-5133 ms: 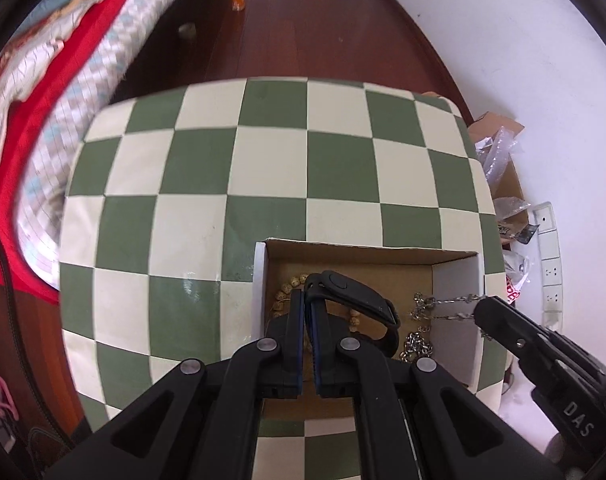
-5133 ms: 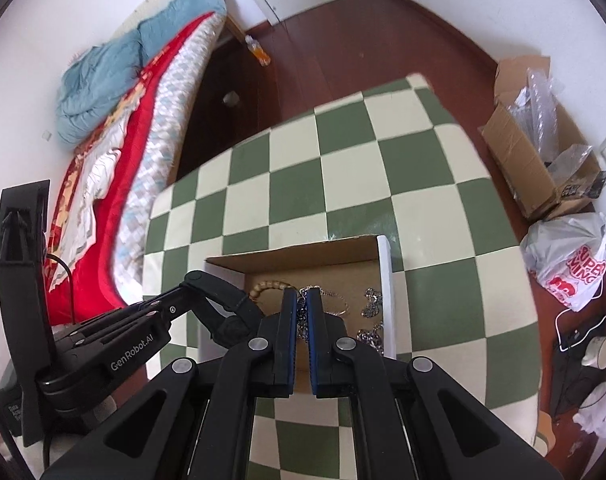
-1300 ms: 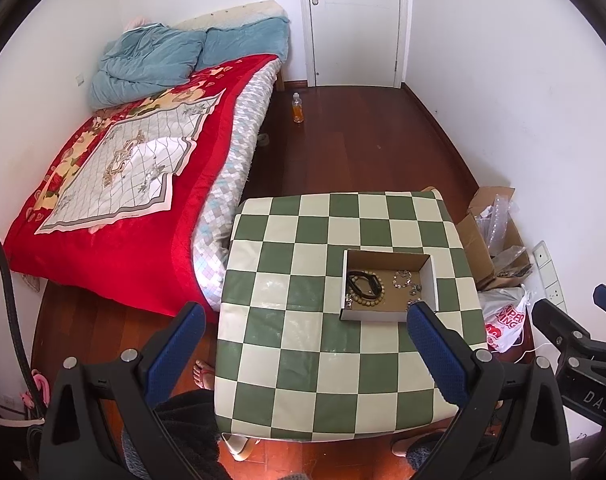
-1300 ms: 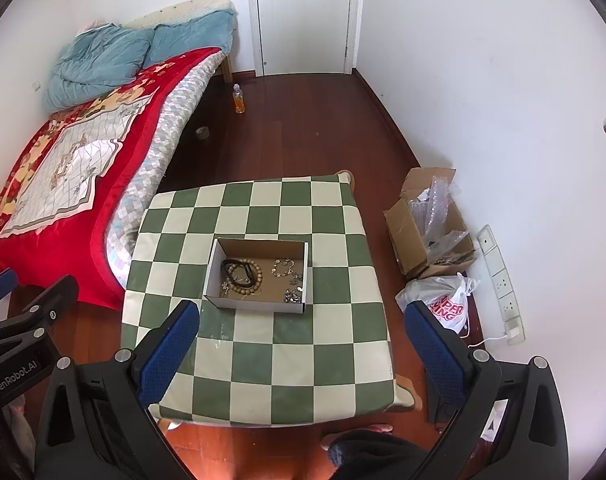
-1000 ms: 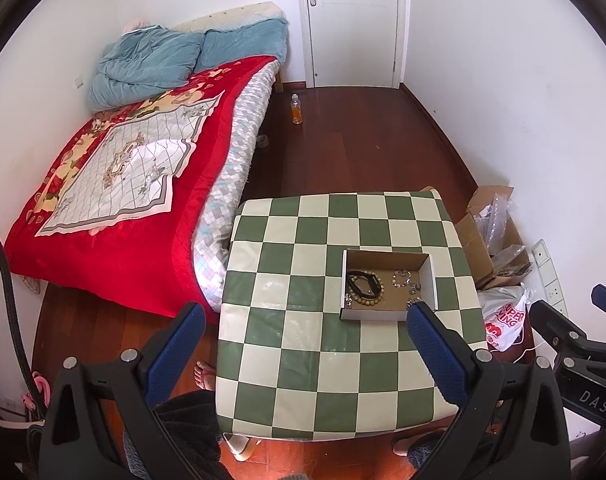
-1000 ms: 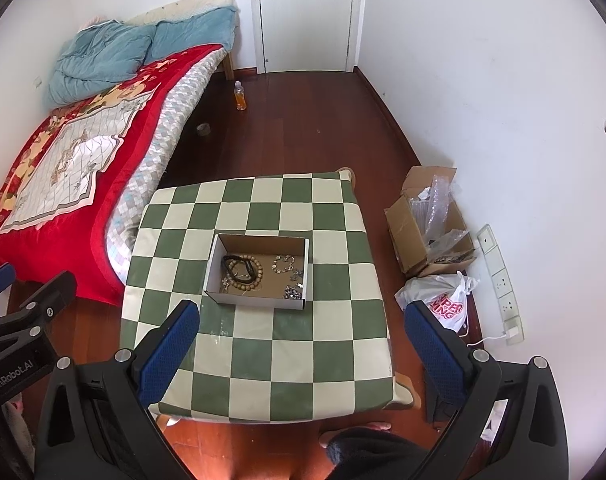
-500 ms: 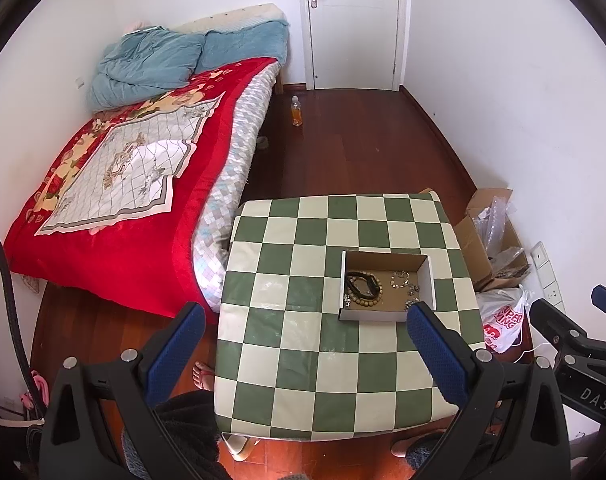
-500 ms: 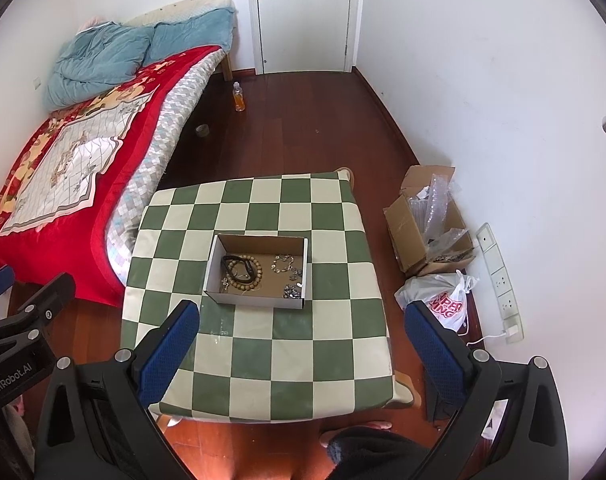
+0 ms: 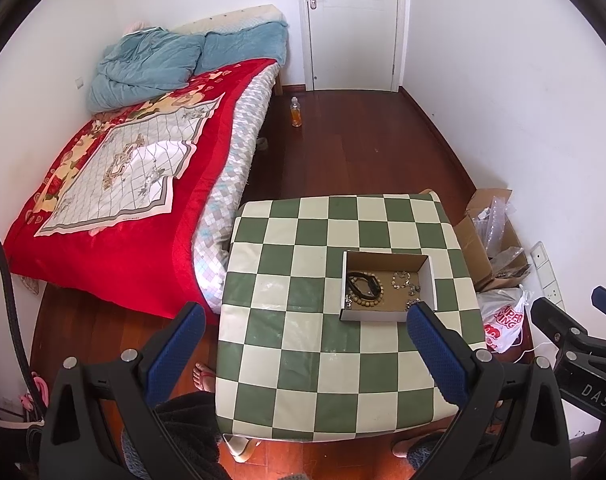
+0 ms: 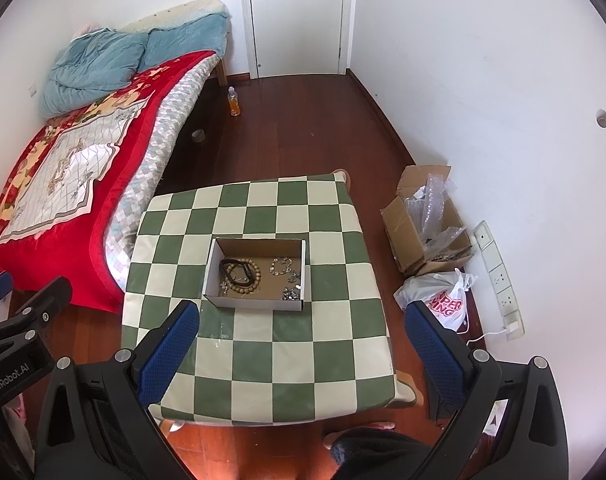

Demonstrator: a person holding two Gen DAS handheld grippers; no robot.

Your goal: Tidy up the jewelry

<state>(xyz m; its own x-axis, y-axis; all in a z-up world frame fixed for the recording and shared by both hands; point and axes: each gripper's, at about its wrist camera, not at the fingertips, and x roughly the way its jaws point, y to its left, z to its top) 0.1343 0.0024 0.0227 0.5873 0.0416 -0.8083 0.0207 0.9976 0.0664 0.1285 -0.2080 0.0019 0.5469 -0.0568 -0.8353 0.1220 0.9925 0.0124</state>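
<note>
Five seconds back I had both grippers shut and buried in the box; now both are pulled up high above the table, and over the last second nothing has shifted.

From the left wrist view, the left gripper (image 9: 303,344) hangs well above the checkered table (image 9: 303,360), its blue-padded fingers (image 9: 175,344) spread wide and holding nothing. The cardboard box (image 9: 387,314) sits at about 1 o'clock from that gripper's centre, its long axis running left to right across the table. Inside, at the box's 9 o'clock end, lies the wooden bead bracelet (image 9: 365,300) with a black band (image 9: 365,280) lying over it; toward 3 o'clock are the silver chain pieces (image 9: 403,280). The right gripper's body shows at the 4 o'clock edge of this view.

From the right wrist view, the right gripper (image 10: 303,340) is also held high and tilted down at the table (image 10: 263,360), fingers (image 10: 433,348) wide apart and empty. The box (image 10: 255,303) lies at 12 o'clock just past the fingertips, long axis again left to right, bead bracelet (image 10: 245,278) at its 9 o'clock end, silver chains (image 10: 287,276) at 3 o'clock. A bed (image 10: 63,168) stands off at 10 o'clock, an open carton (image 10: 407,224) on the floor at 2 o'clock.
</note>
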